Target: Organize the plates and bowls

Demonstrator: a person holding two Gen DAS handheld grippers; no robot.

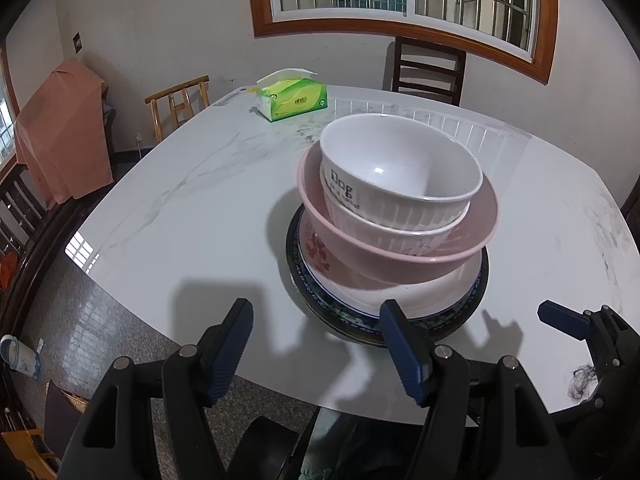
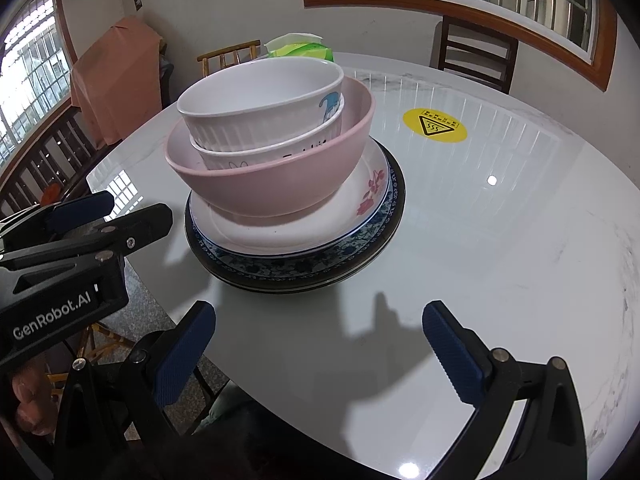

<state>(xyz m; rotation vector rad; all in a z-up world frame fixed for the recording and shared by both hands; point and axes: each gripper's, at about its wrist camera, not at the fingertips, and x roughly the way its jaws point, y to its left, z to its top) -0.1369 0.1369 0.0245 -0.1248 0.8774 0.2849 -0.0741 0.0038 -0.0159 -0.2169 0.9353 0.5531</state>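
One stack stands on the white marble table (image 1: 192, 200). At the bottom is a dark-rimmed plate (image 1: 476, 300) (image 2: 304, 280), then a blue-patterned plate, then a white plate with red flowers (image 1: 316, 252) (image 2: 372, 188). On them sits a pink bowl (image 1: 400, 256) (image 2: 272, 188) holding two nested white ribbed bowls (image 1: 400, 176) (image 2: 260, 100). My left gripper (image 1: 316, 344) is open and empty just before the stack. My right gripper (image 2: 320, 344) is open and empty, near the stack's front right; it also shows in the left wrist view (image 1: 568, 320).
A green tissue box (image 1: 292, 100) lies at the table's far side. A yellow warning sticker (image 2: 435, 124) is on the table right of the stack. Chairs (image 1: 428, 68) stand around the table. The table's front edge is under my grippers.
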